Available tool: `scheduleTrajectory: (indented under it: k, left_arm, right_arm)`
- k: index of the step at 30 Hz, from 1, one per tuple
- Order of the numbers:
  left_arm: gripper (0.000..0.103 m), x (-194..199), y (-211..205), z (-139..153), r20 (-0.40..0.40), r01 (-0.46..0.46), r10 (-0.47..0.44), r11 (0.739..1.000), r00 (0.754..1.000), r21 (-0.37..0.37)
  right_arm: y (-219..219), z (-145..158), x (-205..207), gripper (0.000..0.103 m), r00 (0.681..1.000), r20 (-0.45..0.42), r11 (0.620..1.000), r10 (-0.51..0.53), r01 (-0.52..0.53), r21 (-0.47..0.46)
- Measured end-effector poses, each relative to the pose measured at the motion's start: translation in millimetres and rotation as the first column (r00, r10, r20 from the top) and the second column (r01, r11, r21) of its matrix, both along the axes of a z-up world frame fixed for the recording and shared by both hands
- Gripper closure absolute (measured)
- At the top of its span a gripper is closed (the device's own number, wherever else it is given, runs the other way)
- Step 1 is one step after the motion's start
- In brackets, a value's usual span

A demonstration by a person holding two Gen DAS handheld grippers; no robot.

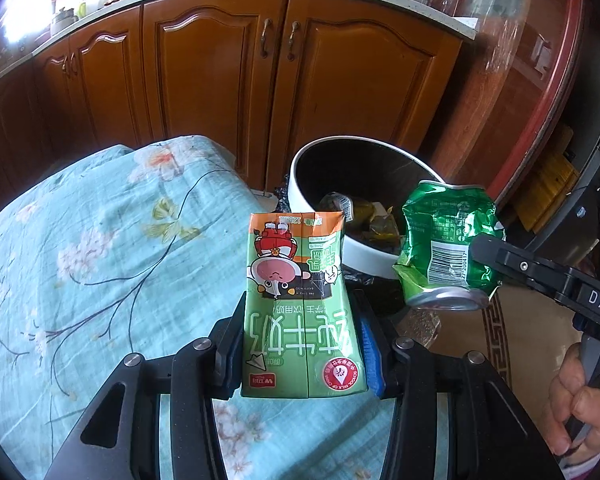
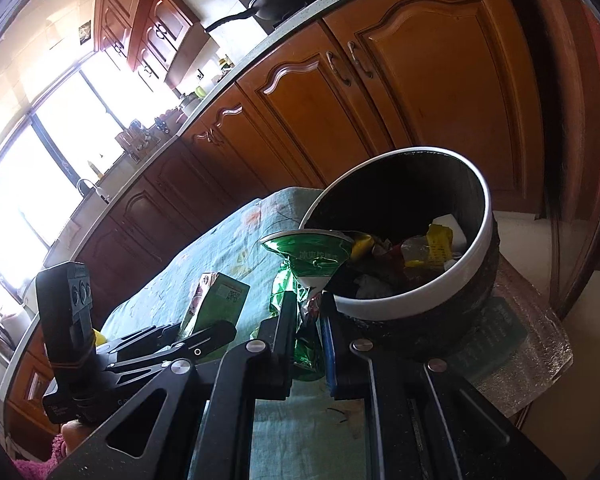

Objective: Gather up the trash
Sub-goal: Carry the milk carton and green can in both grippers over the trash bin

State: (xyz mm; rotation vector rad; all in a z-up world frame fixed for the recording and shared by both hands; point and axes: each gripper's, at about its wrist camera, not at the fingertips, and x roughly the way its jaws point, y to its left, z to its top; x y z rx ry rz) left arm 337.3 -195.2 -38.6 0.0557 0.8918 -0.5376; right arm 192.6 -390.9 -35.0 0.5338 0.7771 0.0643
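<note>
Floral cloth covers the table before wooden cupboards; left gripper clamps a green milk carton, right gripper a crushed green can beside the bin.

Bin mouth open, upper half clear, trash only at the bottom. Crushed can in right gripper hangs in front of the near rim, covering its right part in the left view. Carton clamped in left gripper sits left of the can, with a gap between the two. Table surface left of the carton bare, free passage there. Cabinets wall off the far side behind bin and table. Person's hand and right gripper body fill the lower right.
</note>
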Motion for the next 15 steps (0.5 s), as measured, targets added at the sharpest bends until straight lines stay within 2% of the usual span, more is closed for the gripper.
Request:
scheduleTrajectory:
  k: [15]
  left_arm:
    - [0.058, 15.7, -37.8, 10.1, 0.03, 0.053, -0.053, 0.999, 0.998, 0.007]
  right_arm:
    - [-31.3, 7.4, 13.1, 0.092, 0.998, 0.011, 0.997, -0.058, 0.059, -0.059]
